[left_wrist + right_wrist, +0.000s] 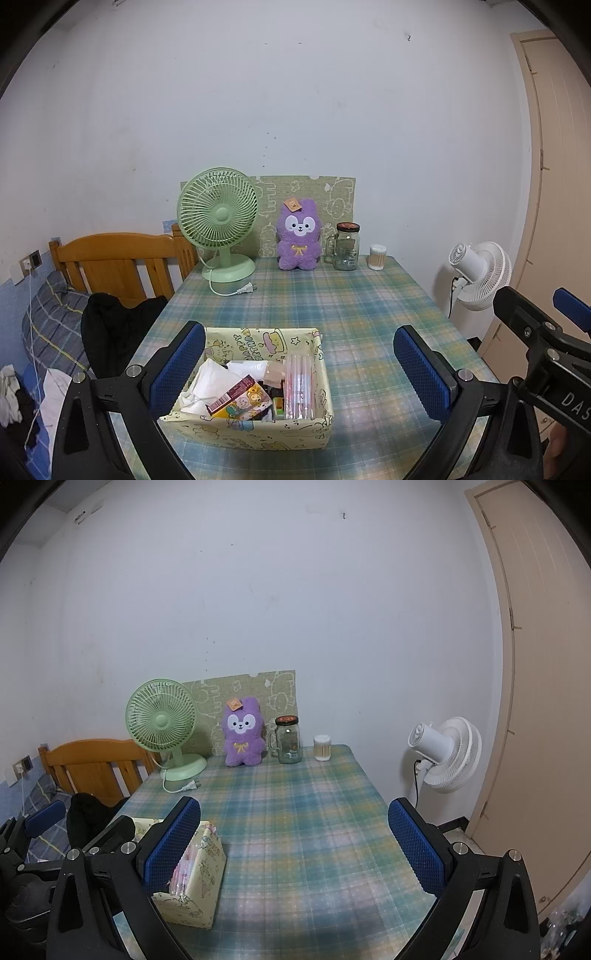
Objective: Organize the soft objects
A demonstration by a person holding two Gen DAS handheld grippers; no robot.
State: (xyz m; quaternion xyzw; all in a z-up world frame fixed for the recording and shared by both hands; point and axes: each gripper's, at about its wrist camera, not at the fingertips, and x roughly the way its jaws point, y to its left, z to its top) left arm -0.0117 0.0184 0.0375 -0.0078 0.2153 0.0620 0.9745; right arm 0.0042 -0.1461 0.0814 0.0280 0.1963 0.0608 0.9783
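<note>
Both tools are spread wide and grasp nothing: the left tool (299, 373) hangs over the yellow cartoon-print storage box (255, 432) at the desk's (369, 317) near edge, the right tool (295, 845) over bare plaid cloth. Toward twelve o'clock, the purple plush bunny (298, 236) sits upright against the wall, green desk fan (218, 218) at its nine o'clock, lidded glass jar (346, 246) at its three.

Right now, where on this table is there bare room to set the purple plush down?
The widest bare patch of table lies right of the yellow box, running back toward the jar. The back edge is crowded: green fan, purple plush, jar, cotton swabs. The fan's plug lies loose there.
</note>
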